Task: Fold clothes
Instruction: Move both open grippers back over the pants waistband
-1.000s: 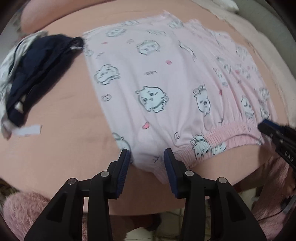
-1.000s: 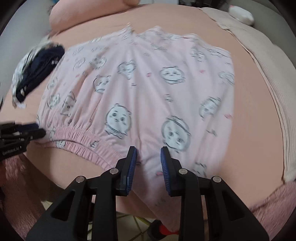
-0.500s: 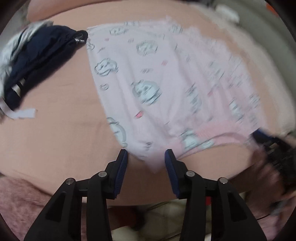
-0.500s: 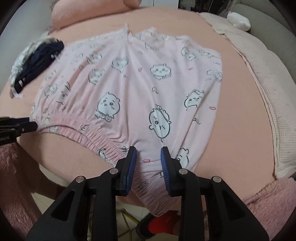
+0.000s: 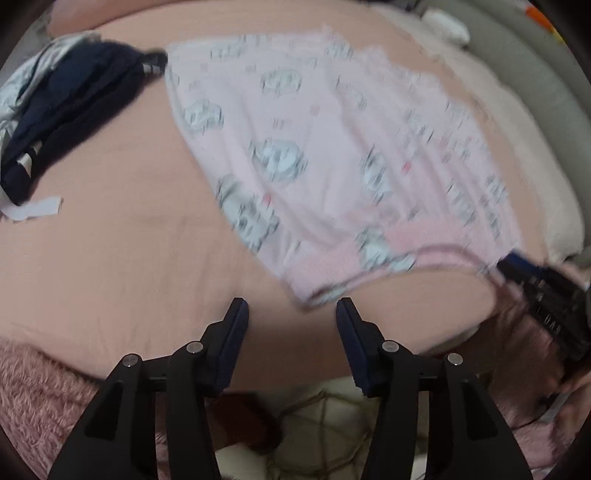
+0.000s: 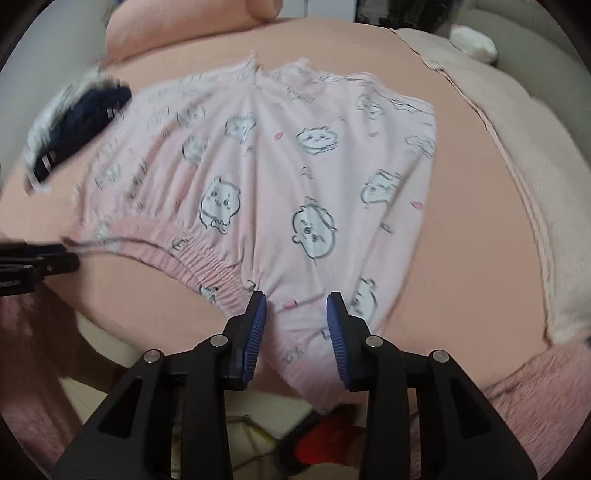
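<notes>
Both grippers, left (image 5: pixel 291 314) and right (image 6: pixel 295 306), gape over pink shorts (image 6: pixel 288 177) (ungrasped).

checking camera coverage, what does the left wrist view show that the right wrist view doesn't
Only the left wrist view: the white paper slip beside the dark clothes, and the left gripper with open jaws over bare sheet. Only the right wrist view: the pink pillow, and the right gripper open over the waistband. Both: the pink printed shorts and dark clothes.
</notes>
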`<act>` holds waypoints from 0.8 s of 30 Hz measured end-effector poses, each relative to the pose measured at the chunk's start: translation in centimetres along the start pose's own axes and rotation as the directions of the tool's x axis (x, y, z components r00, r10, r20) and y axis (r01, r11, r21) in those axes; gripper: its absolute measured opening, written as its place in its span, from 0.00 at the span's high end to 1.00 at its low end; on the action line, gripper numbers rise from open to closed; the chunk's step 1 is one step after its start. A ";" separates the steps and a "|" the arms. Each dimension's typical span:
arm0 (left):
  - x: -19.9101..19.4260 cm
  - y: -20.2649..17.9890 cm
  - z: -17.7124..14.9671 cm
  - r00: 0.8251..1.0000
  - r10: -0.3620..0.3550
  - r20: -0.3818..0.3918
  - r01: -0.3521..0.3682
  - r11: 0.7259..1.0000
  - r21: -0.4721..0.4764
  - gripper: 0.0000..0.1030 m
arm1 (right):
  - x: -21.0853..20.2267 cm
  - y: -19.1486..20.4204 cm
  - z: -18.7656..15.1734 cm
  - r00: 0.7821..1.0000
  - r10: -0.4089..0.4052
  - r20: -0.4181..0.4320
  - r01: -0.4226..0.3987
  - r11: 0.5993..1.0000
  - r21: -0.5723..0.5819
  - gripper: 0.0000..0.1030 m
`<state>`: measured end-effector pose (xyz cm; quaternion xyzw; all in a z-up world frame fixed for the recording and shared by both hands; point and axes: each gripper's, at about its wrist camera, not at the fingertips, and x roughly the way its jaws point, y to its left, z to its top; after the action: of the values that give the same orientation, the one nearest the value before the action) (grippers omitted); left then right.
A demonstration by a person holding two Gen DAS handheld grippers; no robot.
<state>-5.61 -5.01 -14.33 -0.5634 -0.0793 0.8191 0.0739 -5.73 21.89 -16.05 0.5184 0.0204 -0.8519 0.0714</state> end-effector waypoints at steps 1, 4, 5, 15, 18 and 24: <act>-0.4 -0.4 0.3 0.999 -0.016 0.035 0.016 1.000 0.006 0.50 | -0.3 -0.3 0.1 1.000 0.022 0.015 -0.022 0.999 0.028 0.67; -0.6 -3.1 1.7 0.993 -0.043 0.113 0.036 0.997 0.067 0.51 | -0.8 0.3 1.1 0.996 0.036 0.077 -0.038 0.999 0.030 0.67; 0.1 -4.1 2.3 0.992 -0.045 0.121 0.036 0.996 0.083 0.51 | -0.2 0.8 1.2 0.998 0.017 0.056 -0.017 1.000 0.011 0.67; 4.0 -3.5 1.2 0.986 0.136 -0.093 -0.130 0.989 0.075 0.48 | 0.0 1.0 0.4 0.999 -0.044 -0.023 0.043 0.998 -0.040 0.67; 2.6 -1.8 1.0 0.988 0.113 -0.102 -0.114 0.993 -0.002 0.49 | -1.2 -1.4 2.0 0.999 -0.037 -0.006 0.037 0.999 0.006 0.67; -0.2 -2.3 4.0 0.997 0.082 -0.014 -0.082 0.997 0.004 0.50 | -3.6 -6.3 5.3 0.999 -0.028 0.029 0.025 0.995 0.097 0.66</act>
<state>-9.18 -3.00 -12.23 -0.5720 -0.0539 0.8174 0.0418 -9.66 27.90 -10.71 0.5078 -0.0150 -0.8607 0.0350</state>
